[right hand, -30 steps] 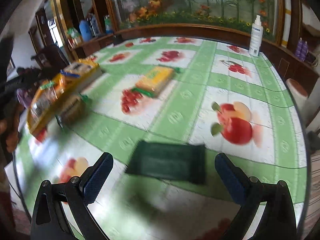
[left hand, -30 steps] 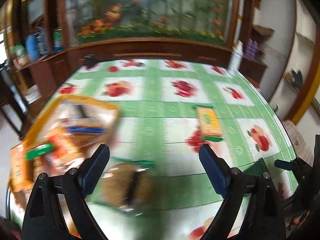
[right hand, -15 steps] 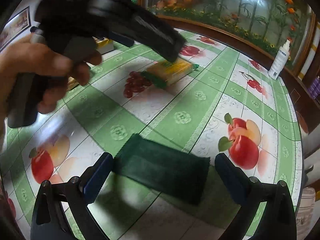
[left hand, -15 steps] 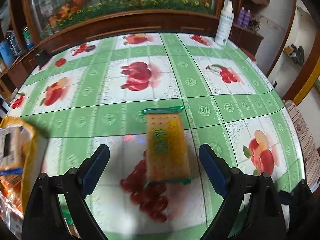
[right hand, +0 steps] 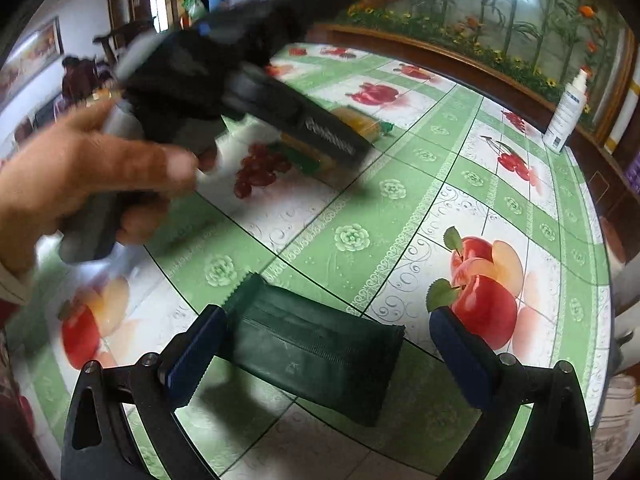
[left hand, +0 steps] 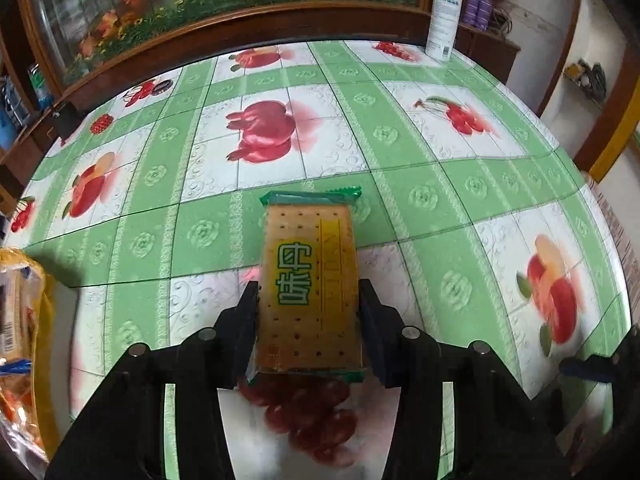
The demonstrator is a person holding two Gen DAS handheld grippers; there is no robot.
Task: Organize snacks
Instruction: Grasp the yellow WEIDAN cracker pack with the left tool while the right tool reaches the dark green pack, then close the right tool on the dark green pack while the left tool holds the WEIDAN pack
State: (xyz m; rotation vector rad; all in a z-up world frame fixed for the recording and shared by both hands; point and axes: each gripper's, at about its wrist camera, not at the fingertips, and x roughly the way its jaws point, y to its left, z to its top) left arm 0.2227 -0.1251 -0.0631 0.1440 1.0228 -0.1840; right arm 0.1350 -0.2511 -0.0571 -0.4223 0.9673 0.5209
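A yellow cracker pack [left hand: 310, 280] with green ends lies on the fruit-print tablecloth [left hand: 420, 152]. My left gripper [left hand: 309, 304] is shut on its sides at the near half. The pack also shows in the right wrist view [right hand: 356, 124], partly hidden behind the left gripper body [right hand: 240, 92] and the hand holding it. A dark green snack pack [right hand: 316, 348] lies flat between the fingers of my right gripper [right hand: 320, 352], which is open; the left pad touches the pack's edge, the right pad stands apart.
A yellow container of snacks [left hand: 20, 340] sits at the table's left edge. A white spray bottle [left hand: 444, 16] stands at the far right edge, also in the right wrist view [right hand: 568, 112]. A wooden cabinet with flowers runs along the back.
My left gripper has swung from the container to the yellow cracker pack, moved in and closed on it. My right gripper has moved closer around the dark green pack and stays open.
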